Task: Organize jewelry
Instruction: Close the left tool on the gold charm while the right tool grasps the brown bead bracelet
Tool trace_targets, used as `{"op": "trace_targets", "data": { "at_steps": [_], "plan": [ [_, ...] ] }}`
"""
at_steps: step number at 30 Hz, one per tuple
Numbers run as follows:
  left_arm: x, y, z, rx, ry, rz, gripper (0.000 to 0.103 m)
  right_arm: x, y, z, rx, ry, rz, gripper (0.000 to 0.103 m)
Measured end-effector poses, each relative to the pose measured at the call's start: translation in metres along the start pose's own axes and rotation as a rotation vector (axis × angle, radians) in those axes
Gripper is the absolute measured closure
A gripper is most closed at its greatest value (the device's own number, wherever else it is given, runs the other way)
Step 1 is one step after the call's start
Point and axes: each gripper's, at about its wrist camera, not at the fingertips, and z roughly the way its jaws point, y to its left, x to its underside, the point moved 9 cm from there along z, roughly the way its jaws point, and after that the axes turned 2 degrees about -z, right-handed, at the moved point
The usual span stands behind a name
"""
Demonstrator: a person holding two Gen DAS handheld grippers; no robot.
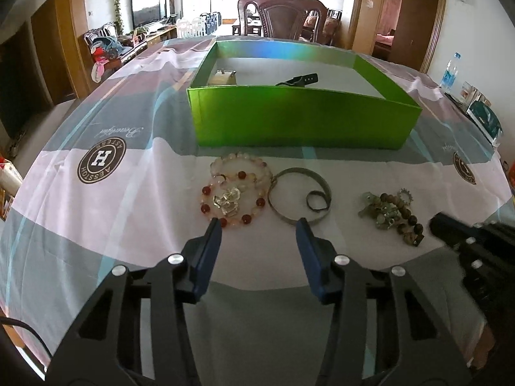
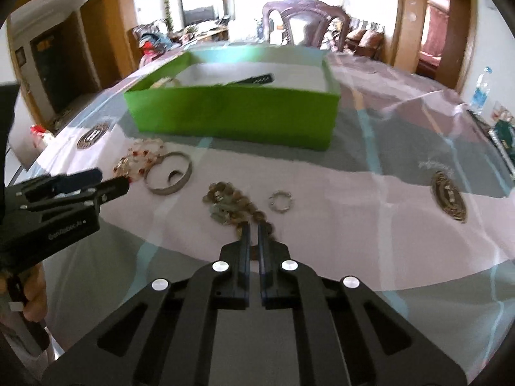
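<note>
A green box [image 1: 302, 122] stands on the table beyond the jewelry and holds a black strap [image 1: 299, 80] and a pale item [image 1: 222, 78]. In front lie beaded bracelets with red beads [image 1: 236, 189], a silver bangle [image 1: 297, 197] with a small ring [image 1: 315, 201] inside it, and a tangle of brown beads [image 1: 391, 215]. My left gripper [image 1: 259, 225] is open just before the bracelets and bangle. My right gripper [image 2: 253, 228] is nearly shut, its tips at the near end of the brown bead strand [image 2: 238, 206]; whether it grips beads is unclear. A small silver ring [image 2: 280, 201] lies beside that.
A patterned cloth [image 1: 106, 193] covers the table. A wooden chair [image 1: 283, 16] stands behind the box. A water bottle [image 1: 449, 72] and packets [image 1: 482, 115] sit at the right edge. The left gripper shows in the right wrist view [image 2: 109, 181].
</note>
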Motion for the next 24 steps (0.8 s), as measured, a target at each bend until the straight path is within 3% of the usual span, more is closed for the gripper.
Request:
{"op": "trace_targets", "data": {
  "at_steps": [4,8,14,16,17,19,24],
  "plan": [
    [-0.002,-0.002,0.001,0.016,0.003,0.004,0.06,-0.003,-0.015,-0.001,0.032,0.0,0.042,0.097],
    [-0.005,-0.009,0.002,0.03,0.004,0.018,0.059,-0.002,-0.011,0.011,0.031,0.009,0.038,0.064],
    [-0.005,-0.019,0.009,0.03,0.02,0.046,0.054,-0.001,0.002,0.03,0.007,0.048,0.024,0.062],
    [-0.004,-0.019,0.011,0.03,0.027,0.048,0.054,0.001,0.005,0.033,-0.007,0.059,0.023,0.071],
    [-0.004,-0.018,0.012,0.029,0.03,0.046,0.054,0.002,0.006,0.033,-0.013,0.06,0.022,0.088],
    [-0.004,-0.016,0.012,0.027,0.03,0.044,0.054,0.001,0.008,0.03,-0.038,0.048,0.025,0.101],
    [-0.005,-0.005,0.011,0.016,0.029,0.032,0.063,0.004,0.004,0.019,-0.044,0.038,0.041,0.103]
  ]
}}
